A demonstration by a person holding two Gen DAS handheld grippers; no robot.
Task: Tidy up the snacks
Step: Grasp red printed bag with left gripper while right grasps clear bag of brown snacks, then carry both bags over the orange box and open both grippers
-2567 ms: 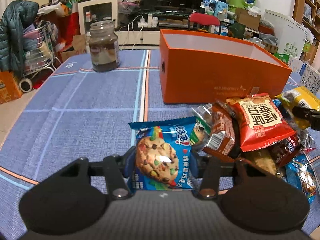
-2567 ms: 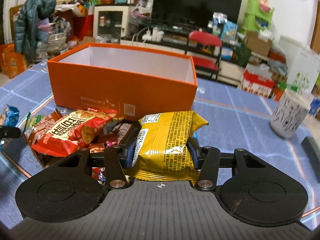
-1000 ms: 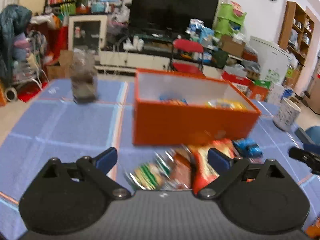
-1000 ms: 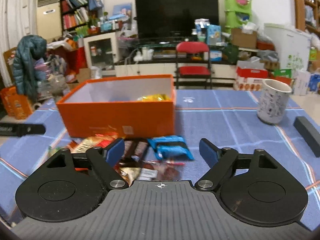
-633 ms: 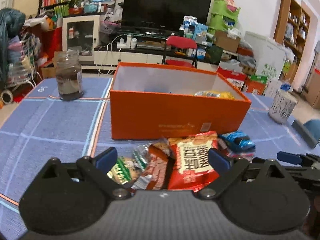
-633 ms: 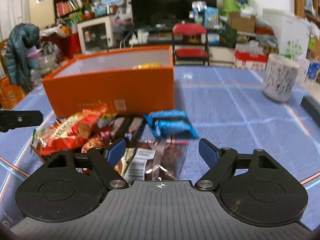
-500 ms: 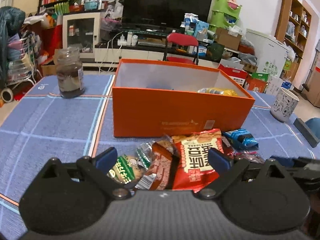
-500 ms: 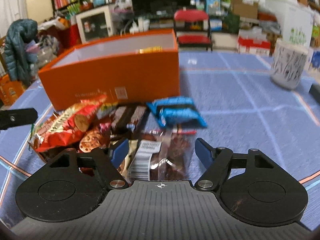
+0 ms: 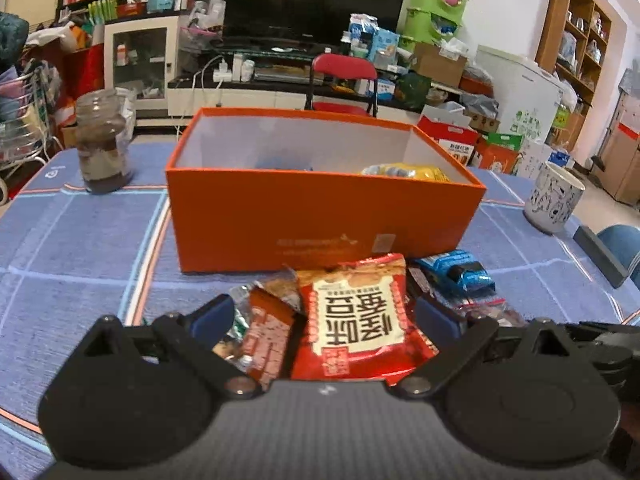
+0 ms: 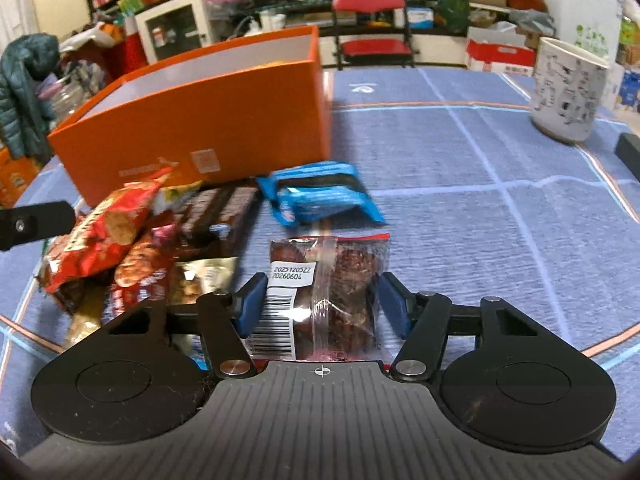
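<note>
Our earlier packets now lie in the orange box (image 9: 320,216); both jaws (apart) bracket new snacks: left gripper (image 9: 324,318) the red packet (image 9: 358,320), right gripper (image 10: 322,306) the clear bag (image 10: 332,292).

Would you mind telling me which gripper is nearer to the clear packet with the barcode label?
Right. The right gripper straddles the clear packet, fingers open on either side. The left gripper hovers over the red snack bag, farther along the pile.
</note>
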